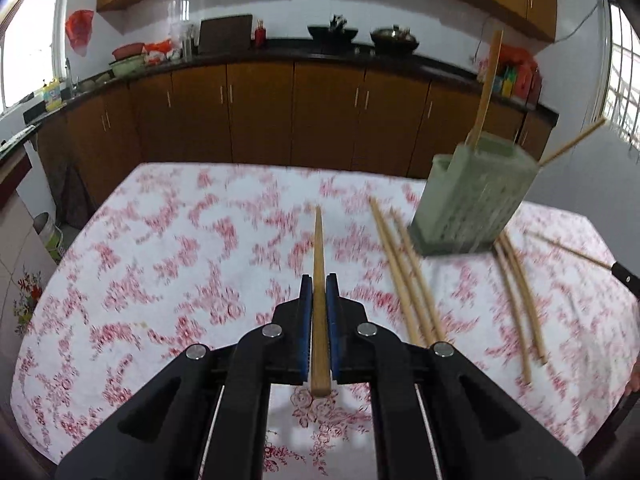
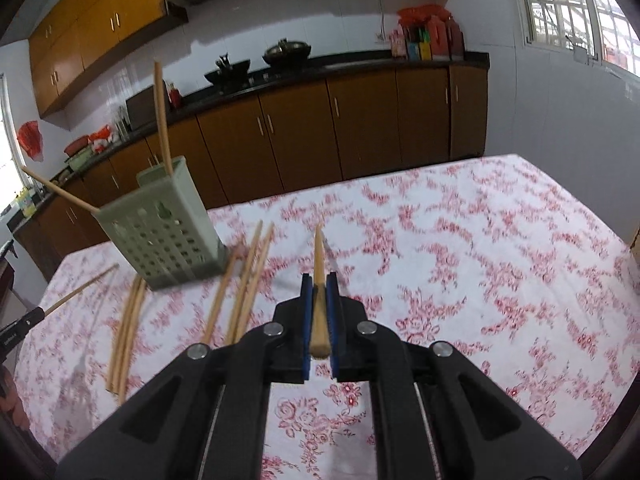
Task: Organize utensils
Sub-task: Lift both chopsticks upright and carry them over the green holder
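Left wrist view: yellow-labelled bottle point(image 1: 52, 96), writing unreadable.

No legible text, label or number on anything in either view.

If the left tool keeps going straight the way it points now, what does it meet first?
Probably the red-and-white floral tablecloth: the left tool, shut on a wooden chopstick, angles down toward bare cloth. The pale green perforated plastic holder stands off to the right. Depth is uncertain.
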A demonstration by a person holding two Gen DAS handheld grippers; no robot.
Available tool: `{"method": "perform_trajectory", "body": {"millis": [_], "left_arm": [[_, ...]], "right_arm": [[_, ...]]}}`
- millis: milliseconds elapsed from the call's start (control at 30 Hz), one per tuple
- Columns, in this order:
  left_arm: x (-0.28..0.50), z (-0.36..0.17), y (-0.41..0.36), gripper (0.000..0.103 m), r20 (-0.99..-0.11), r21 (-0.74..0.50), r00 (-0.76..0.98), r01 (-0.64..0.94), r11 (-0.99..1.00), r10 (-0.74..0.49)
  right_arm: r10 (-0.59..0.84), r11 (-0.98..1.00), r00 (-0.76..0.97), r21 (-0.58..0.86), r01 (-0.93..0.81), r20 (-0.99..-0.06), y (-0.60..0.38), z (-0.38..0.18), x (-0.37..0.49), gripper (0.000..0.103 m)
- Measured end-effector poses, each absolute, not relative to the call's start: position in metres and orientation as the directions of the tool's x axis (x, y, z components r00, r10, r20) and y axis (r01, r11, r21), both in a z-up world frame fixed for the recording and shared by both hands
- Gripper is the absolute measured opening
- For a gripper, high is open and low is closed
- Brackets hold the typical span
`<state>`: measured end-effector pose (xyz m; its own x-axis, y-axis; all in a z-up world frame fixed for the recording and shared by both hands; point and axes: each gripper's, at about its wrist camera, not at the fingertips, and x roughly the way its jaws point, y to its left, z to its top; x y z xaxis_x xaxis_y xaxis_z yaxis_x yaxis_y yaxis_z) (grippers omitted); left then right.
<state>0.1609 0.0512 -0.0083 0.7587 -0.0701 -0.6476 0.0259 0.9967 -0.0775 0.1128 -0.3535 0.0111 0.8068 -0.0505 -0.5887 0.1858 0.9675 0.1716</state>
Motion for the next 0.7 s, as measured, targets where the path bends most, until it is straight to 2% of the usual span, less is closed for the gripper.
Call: {"method": "perform_trajectory", "body": {"millis": [267, 700], "left_arm": [[0.155, 0.018, 0.051, 0.008, -0.591, -0.097, 0.802, 0.034, 0.995, -0.085], [0.154, 0.035, 0.046, 0.007, -0.554, -0.108, 0.826, 0.047, 0.993, -0.099]], "right_arm": [[-0.045, 0.965, 0.836, 0.192, 0.178, -0.547, -0.357, 0.026, 0.108, 0.008], [-0.047, 0.965, 0.859, 0.200, 0.172, -0.509, -0.361, 0.041, 0.111, 0.008]]}}
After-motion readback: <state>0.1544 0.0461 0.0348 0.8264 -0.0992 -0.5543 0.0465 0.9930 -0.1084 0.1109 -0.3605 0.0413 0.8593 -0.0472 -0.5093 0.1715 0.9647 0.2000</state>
